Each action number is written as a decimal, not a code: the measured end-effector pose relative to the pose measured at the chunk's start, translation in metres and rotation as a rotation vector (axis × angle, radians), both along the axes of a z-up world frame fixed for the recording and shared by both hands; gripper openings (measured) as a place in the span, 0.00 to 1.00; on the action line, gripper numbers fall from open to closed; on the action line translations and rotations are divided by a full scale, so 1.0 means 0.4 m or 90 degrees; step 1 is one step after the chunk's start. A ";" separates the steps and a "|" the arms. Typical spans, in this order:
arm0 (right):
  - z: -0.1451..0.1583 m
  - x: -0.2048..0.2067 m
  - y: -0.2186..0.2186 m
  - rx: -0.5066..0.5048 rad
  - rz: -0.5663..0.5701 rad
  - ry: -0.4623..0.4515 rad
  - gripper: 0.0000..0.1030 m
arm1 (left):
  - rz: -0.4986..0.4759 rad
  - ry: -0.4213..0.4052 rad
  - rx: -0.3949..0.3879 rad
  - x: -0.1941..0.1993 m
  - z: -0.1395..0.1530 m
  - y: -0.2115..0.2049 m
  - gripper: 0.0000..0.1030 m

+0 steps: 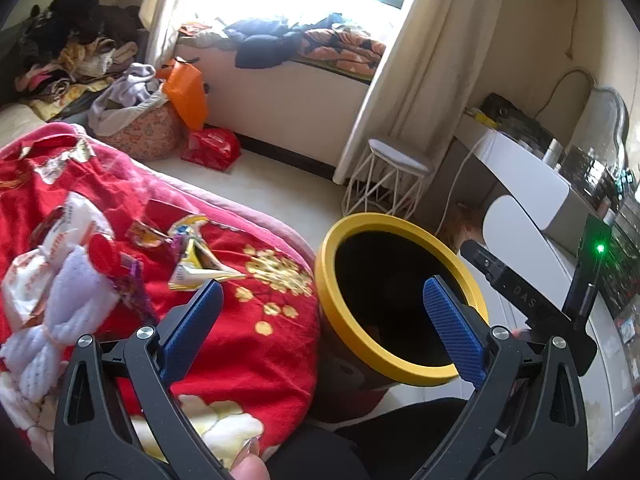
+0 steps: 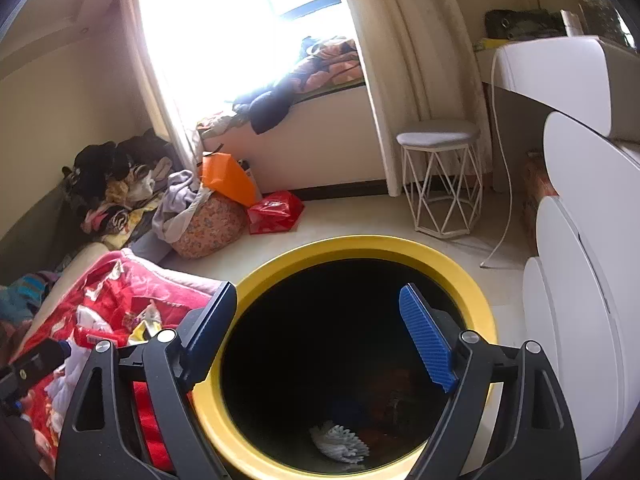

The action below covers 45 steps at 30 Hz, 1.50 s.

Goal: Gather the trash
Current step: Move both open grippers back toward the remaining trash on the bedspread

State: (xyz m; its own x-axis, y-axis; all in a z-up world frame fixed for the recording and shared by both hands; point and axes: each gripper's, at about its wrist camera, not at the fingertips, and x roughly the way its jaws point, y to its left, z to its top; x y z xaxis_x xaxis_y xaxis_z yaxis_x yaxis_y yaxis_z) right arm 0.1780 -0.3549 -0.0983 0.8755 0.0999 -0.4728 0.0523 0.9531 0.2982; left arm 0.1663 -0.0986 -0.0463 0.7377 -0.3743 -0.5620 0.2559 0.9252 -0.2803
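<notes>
Both tongs gape w/ nothing between the pads: left gripper (image 1: 322,322) sits low-centre of its view, straddling the red blanket (image 1: 248,332) and the yellow-rimmed bin (image 1: 340,236); right gripper (image 2: 320,340) hangs over the bin mouth, bottom-centre. Crumpled tissue (image 2: 340,442) already lies inside. Wrappers (image 1: 192,256) and white tissues (image 1: 68,300) wait at left of frame on the blanket. Risk: thin wrappers on soft fabric, so the pads may pinch blanket too, or slip off the foil.
</notes>
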 end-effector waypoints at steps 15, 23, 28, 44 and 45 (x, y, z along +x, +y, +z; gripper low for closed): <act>0.036 -0.020 0.131 -0.025 0.062 -0.018 0.82 | 0.061 -0.029 -0.022 -0.024 0.040 0.103 0.90; 0.053 -0.032 0.209 -0.049 0.111 -0.028 0.84 | 0.093 -0.032 -0.034 -0.031 0.049 0.165 0.90; 0.067 -0.041 0.243 -0.051 0.127 -0.035 0.85 | 0.113 -0.036 -0.038 -0.038 0.055 0.207 0.90; 0.086 -0.053 0.392 -0.059 0.222 -0.038 0.85 | 0.185 -0.048 -0.044 -0.036 0.081 0.357 0.90; 0.087 -0.052 0.405 -0.058 0.231 -0.037 0.85 | 0.192 -0.049 -0.046 -0.035 0.082 0.369 0.90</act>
